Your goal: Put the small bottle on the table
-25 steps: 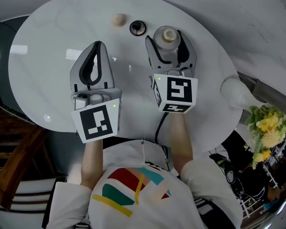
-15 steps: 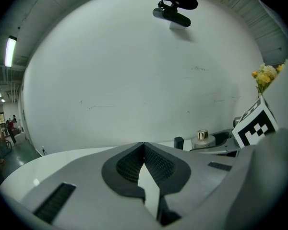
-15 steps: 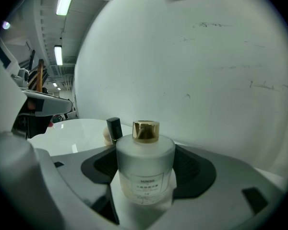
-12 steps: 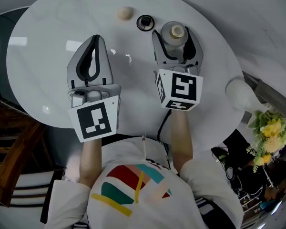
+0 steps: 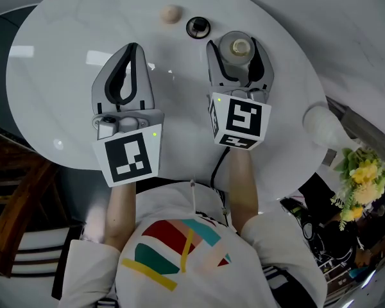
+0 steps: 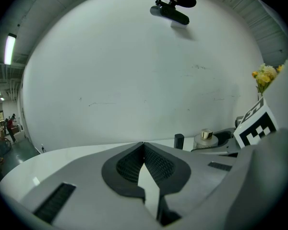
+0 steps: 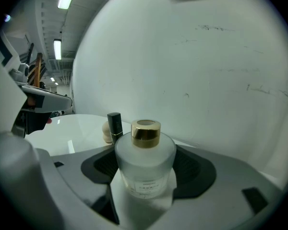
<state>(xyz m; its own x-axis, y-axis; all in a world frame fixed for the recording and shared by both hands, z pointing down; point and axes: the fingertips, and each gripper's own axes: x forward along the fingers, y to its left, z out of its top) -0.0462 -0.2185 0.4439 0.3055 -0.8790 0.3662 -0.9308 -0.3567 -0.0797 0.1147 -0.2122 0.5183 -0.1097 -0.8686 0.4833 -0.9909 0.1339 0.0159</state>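
A small frosted glass bottle point(image 5: 237, 47) with a gold cap stands upright between the jaws of my right gripper point(image 5: 235, 42), over the far right part of the round white table point(image 5: 58, 76). In the right gripper view the dark pads press both sides of the bottle point(image 7: 145, 164), so the right gripper point(image 7: 145, 152) is shut on it. I cannot tell whether its base touches the table. My left gripper point(image 5: 133, 46) hovers to its left, shut and empty, its tips meeting point(image 6: 143, 143). From there the bottle point(image 6: 205, 139) shows at the right.
A small black cap-like object point(image 5: 197, 25) and a beige ball point(image 5: 171, 13) sit on the table just beyond the bottle. A white vase point(image 5: 321, 126) with yellow flowers point(image 5: 362, 178) stands off the table's right edge. A wooden chair point(image 5: 13, 197) is at the lower left.
The right gripper with the bottle has drawn slightly back from the black object and the ball. The left gripper stays shut and has barely shifted.
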